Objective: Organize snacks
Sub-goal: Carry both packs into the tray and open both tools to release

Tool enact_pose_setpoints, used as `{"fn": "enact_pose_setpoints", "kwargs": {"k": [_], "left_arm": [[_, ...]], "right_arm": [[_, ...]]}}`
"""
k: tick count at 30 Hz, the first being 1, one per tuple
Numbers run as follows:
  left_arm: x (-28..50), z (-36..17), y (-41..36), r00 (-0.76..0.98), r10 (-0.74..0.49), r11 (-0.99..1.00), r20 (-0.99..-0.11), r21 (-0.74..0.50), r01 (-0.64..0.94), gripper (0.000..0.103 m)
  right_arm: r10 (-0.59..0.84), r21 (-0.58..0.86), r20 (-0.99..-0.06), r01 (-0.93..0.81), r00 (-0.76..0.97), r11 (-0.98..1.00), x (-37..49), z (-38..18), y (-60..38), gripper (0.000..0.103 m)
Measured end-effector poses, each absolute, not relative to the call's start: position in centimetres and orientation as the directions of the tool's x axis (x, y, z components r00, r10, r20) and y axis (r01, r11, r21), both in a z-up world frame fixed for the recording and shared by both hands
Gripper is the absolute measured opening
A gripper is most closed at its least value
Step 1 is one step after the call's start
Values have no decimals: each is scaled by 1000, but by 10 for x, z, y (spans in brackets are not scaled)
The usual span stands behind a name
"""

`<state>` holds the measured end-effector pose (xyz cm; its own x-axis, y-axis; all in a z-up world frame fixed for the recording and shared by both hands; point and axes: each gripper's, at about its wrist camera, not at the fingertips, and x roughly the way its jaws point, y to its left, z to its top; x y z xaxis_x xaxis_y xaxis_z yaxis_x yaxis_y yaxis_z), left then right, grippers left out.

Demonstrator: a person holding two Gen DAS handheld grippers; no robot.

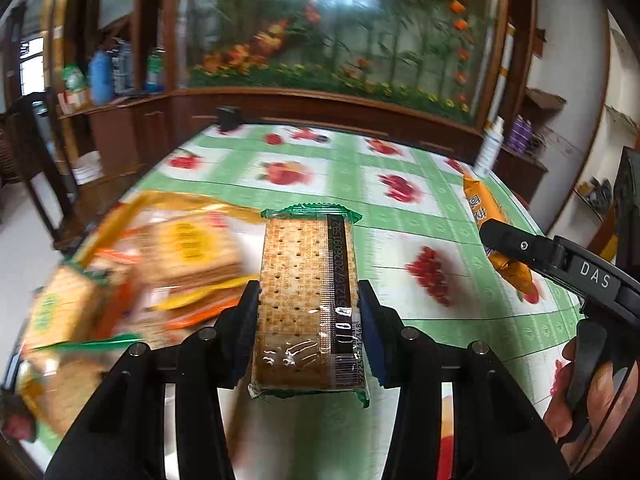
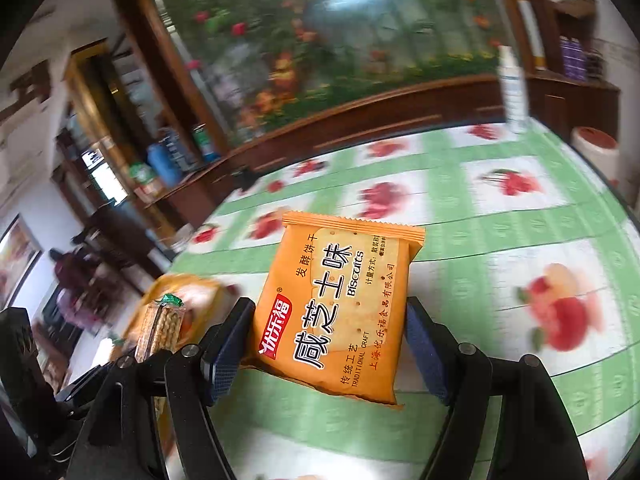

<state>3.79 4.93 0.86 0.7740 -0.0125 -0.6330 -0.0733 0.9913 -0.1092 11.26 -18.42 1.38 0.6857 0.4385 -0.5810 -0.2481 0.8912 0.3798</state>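
We saw the left hand-held gripper point(image 1: 308, 320) grasping a clear cracker pack with green ends point(image 1: 306, 304), its two pads pressed on the long sides, above the bench point(image 1: 360, 184) with the green fruit-pattern cloth. To its left a blurred pile of snack packs point(image 1: 120, 280) lay on the bench. The right hand-held gripper point(image 2: 326, 344) was clenched on an orange biscuit pack point(image 2: 340, 312), tilted, over the same cloth. A white bottle point(image 2: 512, 92) stood upright at the far edge of the bench.
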Motion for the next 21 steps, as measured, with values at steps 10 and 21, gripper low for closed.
{"fn": "enact_pose_setpoints", "kwargs": {"k": [10, 21], "left_arm": [[7, 14, 107, 779, 132, 973, -613, -71, -221, 45], [-1, -6, 151, 737, 195, 948, -647, -68, -311, 45]], "right_arm": [[569, 369, -574, -435, 588, 821, 92, 20, -87, 75], [620, 306, -615, -577, 488, 757, 89, 14, 8, 75]]}}
